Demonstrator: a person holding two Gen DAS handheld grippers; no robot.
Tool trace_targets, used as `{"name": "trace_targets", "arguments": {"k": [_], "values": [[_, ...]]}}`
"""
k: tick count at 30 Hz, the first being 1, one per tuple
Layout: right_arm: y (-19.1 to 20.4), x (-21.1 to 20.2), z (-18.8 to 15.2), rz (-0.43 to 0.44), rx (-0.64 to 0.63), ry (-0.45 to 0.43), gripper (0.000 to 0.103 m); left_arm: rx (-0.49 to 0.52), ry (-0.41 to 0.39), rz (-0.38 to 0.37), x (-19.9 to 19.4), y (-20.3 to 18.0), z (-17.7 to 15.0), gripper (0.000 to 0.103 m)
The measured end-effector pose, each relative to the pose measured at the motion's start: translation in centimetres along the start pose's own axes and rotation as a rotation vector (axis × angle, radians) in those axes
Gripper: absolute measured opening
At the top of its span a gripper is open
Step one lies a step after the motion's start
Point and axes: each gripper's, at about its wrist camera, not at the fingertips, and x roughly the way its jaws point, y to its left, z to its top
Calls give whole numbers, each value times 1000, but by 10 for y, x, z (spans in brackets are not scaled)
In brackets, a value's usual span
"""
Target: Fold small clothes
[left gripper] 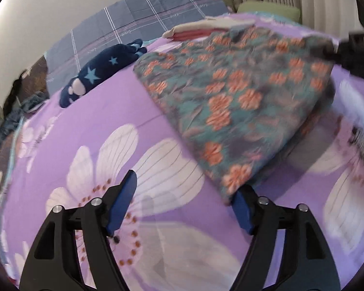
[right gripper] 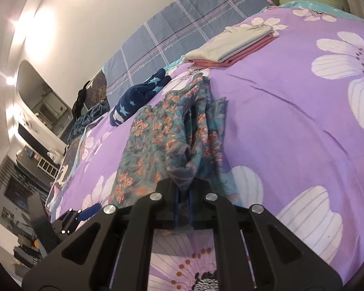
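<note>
Floral garment [right gripper: 172, 131] on purple flowered bedspread [right gripper: 291, 121], long axis running away from the right gripper [right gripper: 184, 194] toward the folded stack [right gripper: 230, 46]; near end clamped in that gripper. Left gripper [left gripper: 184, 201] spread wide, nothing gripped, cloth corner over its right finger

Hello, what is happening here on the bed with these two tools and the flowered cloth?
A person is folding small clothes on a purple bedspread using a handheld gripper in each hand. The right gripper is shut on a bunched edge of the floral garment, lifting it. The left gripper is open, with the garment's lower corner hanging just by its right finger, not gripped. Two folded pieces already lie stacked further up the bed, near a navy star-patterned item.
</note>
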Motion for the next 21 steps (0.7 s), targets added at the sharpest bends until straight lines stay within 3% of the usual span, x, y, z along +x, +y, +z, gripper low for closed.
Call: {"name": "trace_targets", "arguments": {"k": [5, 9, 14, 18, 21], "values": [[-16, 9, -12, -30, 36, 54, 6, -2, -2, 10, -6, 3, -6, 75], [-3, -2, -11, -14, 1, 34, 6, -19, -1, -8, -6, 7, -6, 74], [2, -14, -5, 54, 19, 15, 5, -90, -37, -68, -12, 20, -8, 74], [0, -21, -5, 138, 82, 19, 4, -190, -56, -140, -18, 37, -9, 66], [0, -24, -8, 105, 55, 21, 4, -210, -51, -173, -19, 39, -11, 64]]}}
